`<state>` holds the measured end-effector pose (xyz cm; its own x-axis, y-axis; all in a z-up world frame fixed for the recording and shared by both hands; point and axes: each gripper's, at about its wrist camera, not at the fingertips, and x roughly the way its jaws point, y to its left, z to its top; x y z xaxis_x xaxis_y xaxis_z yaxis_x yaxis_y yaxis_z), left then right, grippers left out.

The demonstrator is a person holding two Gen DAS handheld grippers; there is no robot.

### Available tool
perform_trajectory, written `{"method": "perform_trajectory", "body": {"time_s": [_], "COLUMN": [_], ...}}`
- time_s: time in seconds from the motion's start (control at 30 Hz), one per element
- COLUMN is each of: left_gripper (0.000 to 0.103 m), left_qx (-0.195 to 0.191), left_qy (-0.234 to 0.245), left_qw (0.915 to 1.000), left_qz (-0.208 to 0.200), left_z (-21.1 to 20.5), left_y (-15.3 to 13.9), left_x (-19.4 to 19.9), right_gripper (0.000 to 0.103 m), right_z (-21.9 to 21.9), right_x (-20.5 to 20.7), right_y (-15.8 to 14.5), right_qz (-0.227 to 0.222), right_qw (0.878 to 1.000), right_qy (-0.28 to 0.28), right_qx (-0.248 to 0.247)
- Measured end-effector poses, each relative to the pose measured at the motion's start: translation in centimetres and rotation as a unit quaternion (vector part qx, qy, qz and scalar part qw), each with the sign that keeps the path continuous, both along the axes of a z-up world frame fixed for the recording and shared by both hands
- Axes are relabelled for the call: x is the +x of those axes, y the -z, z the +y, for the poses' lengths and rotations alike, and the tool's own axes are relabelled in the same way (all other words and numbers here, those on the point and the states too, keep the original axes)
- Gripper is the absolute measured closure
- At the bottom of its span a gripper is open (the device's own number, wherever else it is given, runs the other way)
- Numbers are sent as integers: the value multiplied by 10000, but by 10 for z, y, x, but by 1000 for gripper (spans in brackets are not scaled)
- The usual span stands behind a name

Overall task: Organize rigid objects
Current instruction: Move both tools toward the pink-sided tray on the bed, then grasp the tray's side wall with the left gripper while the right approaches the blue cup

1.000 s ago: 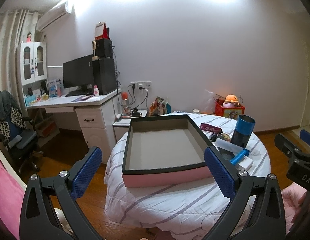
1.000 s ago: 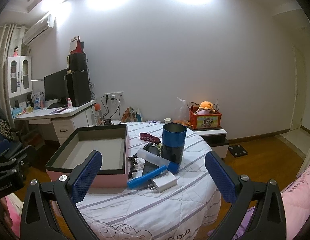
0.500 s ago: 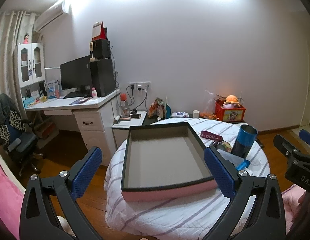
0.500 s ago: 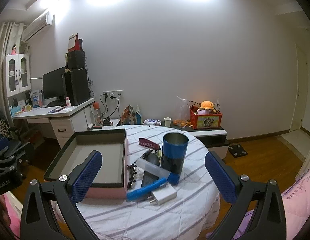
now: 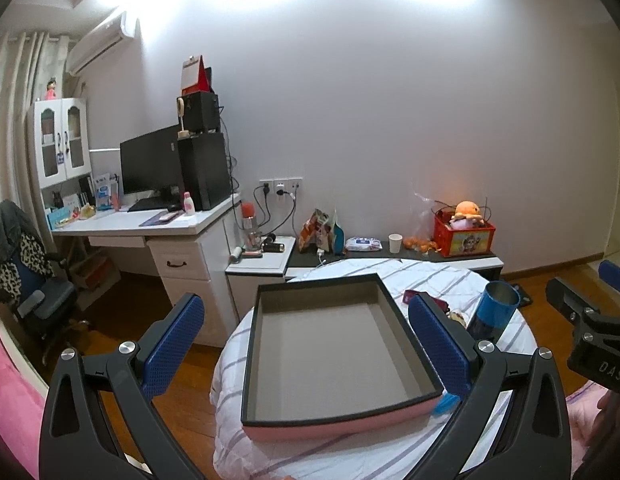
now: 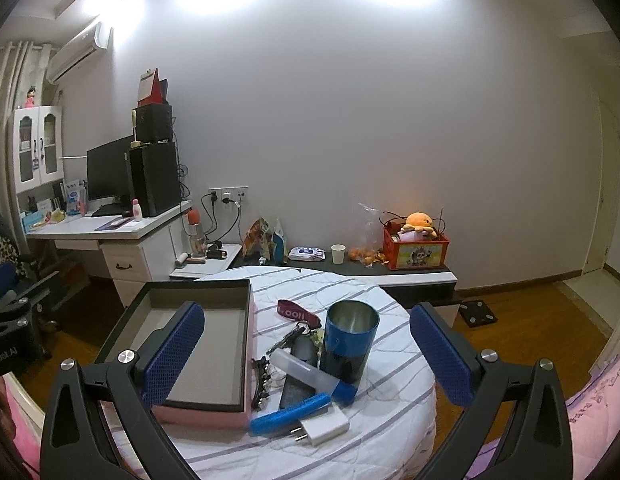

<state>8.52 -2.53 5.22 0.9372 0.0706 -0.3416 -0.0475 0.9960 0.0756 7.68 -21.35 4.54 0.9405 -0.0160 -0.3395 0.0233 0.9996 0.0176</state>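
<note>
An empty pink box with a black rim (image 5: pixel 334 426) (image 6: pixel 206 416) lies on a round table (image 6: pixel 374 440) covered in a striped white cloth. To its right stand a blue metal cup (image 6: pixel 350 344) (image 5: pixel 495 312) and a small heap: a white charger plug (image 6: pixel 324 426), a blue bar (image 6: pixel 290 416), a translucent tube with a blue cap (image 6: pixel 310 372), a dark phone (image 6: pixel 296 390), keys on a maroon strap (image 6: pixel 296 314). My left gripper (image 5: pixel 306 346) is open above the box. My right gripper (image 6: pixel 306 354) is open above the heap. Both hold nothing.
A white desk (image 5: pixel 150 226) with a monitor and computer tower stands at the left, an office chair (image 5: pixel 34 300) beside it. A low dark shelf (image 6: pixel 390 276) along the wall carries snacks, a paper cup and a red box. Wooden floor surrounds the table.
Both grippers have risen and drawn back from the table, so the box and the heap look smaller and lower in view. Nothing was grasped or moved.
</note>
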Motion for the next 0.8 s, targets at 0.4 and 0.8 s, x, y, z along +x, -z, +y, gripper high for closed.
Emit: {"method": "perform_trajectory", "body": {"time_s": [0.4, 0.8], "left_gripper": [0, 0], "left_qx": [73, 67], "left_qy": [215, 284], "left_qw": [9997, 9996], "left_qz": [-6, 8], "left_z": [-15, -20], "left_y": [-14, -13], "left_x": [16, 31], "right_gripper": [0, 0], "right_z": [-14, -24], "right_x": [9, 23], "right_y": [-14, -15], "right_qz": [-64, -28], "right_qw": [10000, 10000], "right_qy": [30, 51], "right_qx": [-9, 73]}}
